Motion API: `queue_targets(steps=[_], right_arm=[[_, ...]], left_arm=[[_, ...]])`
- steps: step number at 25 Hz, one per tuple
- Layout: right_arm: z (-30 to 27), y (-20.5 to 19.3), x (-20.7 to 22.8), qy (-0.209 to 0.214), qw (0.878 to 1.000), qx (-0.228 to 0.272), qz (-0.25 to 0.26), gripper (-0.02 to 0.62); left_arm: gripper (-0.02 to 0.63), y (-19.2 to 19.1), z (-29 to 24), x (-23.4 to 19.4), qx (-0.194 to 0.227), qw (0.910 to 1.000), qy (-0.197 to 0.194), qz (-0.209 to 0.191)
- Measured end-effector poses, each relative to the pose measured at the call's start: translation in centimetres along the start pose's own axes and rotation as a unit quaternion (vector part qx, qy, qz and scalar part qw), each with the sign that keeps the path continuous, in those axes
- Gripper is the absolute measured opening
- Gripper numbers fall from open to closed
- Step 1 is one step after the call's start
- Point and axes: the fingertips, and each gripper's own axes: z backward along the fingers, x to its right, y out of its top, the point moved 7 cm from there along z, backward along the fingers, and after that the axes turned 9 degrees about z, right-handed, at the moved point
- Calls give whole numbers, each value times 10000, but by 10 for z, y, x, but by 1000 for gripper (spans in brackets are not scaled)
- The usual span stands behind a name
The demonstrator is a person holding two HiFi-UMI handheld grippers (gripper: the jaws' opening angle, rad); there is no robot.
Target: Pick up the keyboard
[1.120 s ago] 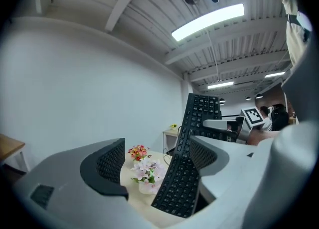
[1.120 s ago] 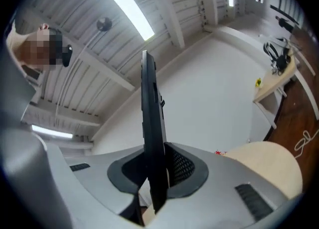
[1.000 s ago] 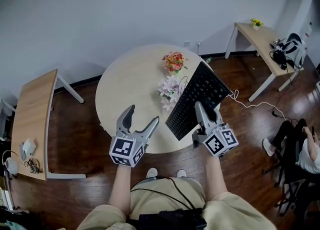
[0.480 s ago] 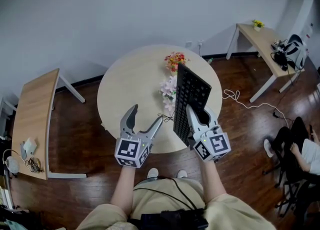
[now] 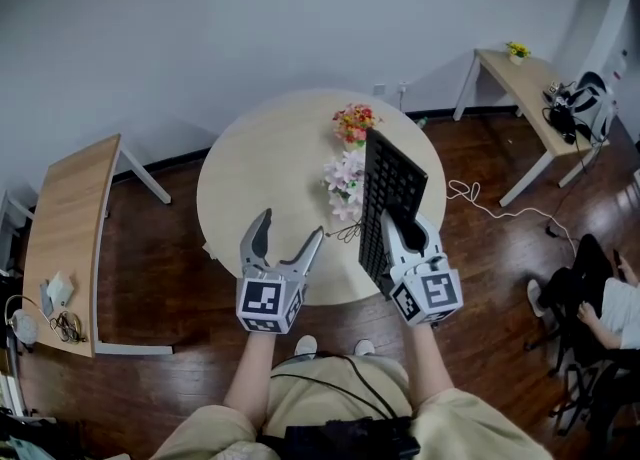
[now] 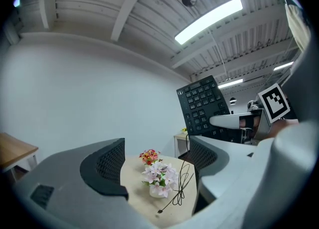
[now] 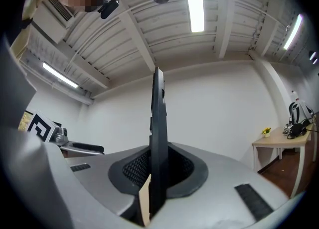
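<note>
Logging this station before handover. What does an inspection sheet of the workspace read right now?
Surface: round pale table.
Job's things: black keyboard, raised on edge above the table.
Clutter: pink flowers and red flowers on the table.
Grippers: left gripper open, empty; right gripper shut on the keyboard's near end.
Cables: thin black cable looped on the table by the pink flowers; white cable on the floor.
Surroundings: wooden floor, left side table, right side table, seated person at right.
</note>
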Motion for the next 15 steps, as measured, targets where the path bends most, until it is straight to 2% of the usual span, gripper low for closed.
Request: queue_targets(steps=[7, 15], right_arm=[[9, -2, 0, -115, 9998, -131, 98, 87], [24, 1, -6, -323, 9991, -279, 80, 86]], left_arm=[[397, 9, 5, -8, 199, 9991, 368, -103], [397, 15, 22, -25, 413, 9933, 1040, -296]])
